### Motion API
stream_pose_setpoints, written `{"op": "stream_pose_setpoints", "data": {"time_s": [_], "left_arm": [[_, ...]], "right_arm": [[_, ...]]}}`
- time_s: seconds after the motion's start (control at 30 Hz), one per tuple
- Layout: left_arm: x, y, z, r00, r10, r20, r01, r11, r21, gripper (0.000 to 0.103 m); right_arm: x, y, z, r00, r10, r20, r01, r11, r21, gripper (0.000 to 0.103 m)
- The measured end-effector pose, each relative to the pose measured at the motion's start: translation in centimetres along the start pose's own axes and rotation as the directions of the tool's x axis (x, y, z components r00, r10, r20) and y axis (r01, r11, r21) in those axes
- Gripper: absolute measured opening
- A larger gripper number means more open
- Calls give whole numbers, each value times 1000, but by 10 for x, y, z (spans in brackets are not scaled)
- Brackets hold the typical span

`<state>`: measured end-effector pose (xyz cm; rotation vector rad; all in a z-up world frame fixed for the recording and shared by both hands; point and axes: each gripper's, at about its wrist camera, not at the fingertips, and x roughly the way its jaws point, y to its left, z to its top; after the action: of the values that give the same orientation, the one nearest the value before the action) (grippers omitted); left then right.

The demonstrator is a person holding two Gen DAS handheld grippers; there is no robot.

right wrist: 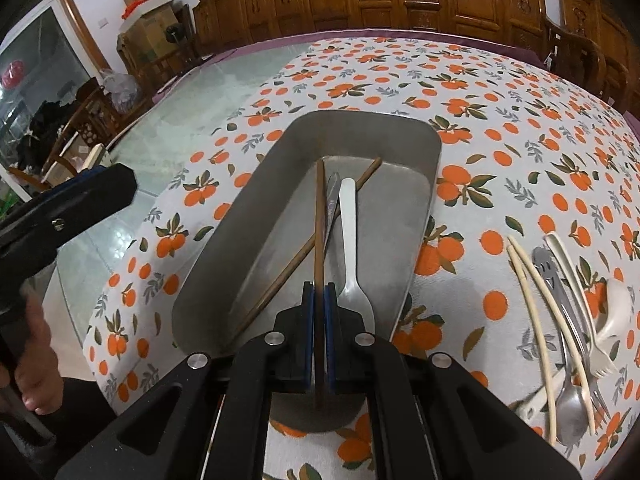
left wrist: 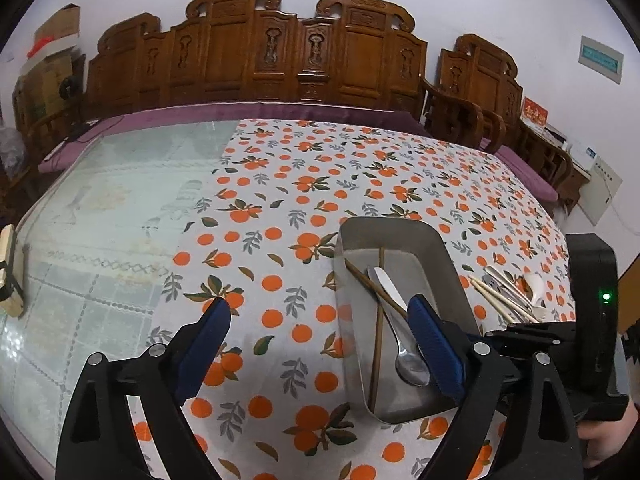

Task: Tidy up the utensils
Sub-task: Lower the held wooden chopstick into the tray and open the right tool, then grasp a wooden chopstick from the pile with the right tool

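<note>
we hold brown chopstick (right wrist: pixel 319 240) clenched in right gripper (right wrist: pixel 319 300) over steel tray (right wrist: pixel 424 136), placing step. left gripper (left wrist: pixel 320 320) released, idle beside tray. next: lower, release beside tray's spoon (right wrist: pixel 352 240).

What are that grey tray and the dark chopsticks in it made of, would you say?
The tray looks like brushed stainless steel: dull grey, softly reflective, thin rolled rim. The dark chopsticks, one pinched in the right gripper, look like stained wood, matte brown with no shine, though dark bamboo is possible.
</note>
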<state>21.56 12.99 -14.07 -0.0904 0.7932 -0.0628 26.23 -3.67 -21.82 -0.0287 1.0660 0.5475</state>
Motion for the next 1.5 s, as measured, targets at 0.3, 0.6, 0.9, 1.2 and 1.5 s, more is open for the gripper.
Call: {"op": "stream_pose_setpoints", "data": {"time_s": [0.3, 0.6, 0.9, 1.2, 1.5], "left_arm": [[2, -1, -1, 1000, 11, -5, -11, 1000, 9, 87], [1, -9, -3, 1000, 0, -6, 0, 1000, 17, 87], [1, -53, -9, 999, -44, -5, 44, 996, 78, 87], [1, -105, -18, 995, -104, 5, 102, 985, 138, 87], [3, -138, -31, 991, -134, -1, 132, 974, 183, 87]], "right_arm": [[5, 6, -1, 1000, 30, 8, -30, 999, -27, 9], [-38, -15, -9, 996, 10, 87, -5, 998, -68, 9], [-95, -90, -48, 984, -96, 149, 104, 994, -43, 23], [-87, -132, -76, 988, -119, 98, 124, 991, -49, 23], [-68, -128, -89, 992, -117, 55, 122, 987, -100, 23]]}}
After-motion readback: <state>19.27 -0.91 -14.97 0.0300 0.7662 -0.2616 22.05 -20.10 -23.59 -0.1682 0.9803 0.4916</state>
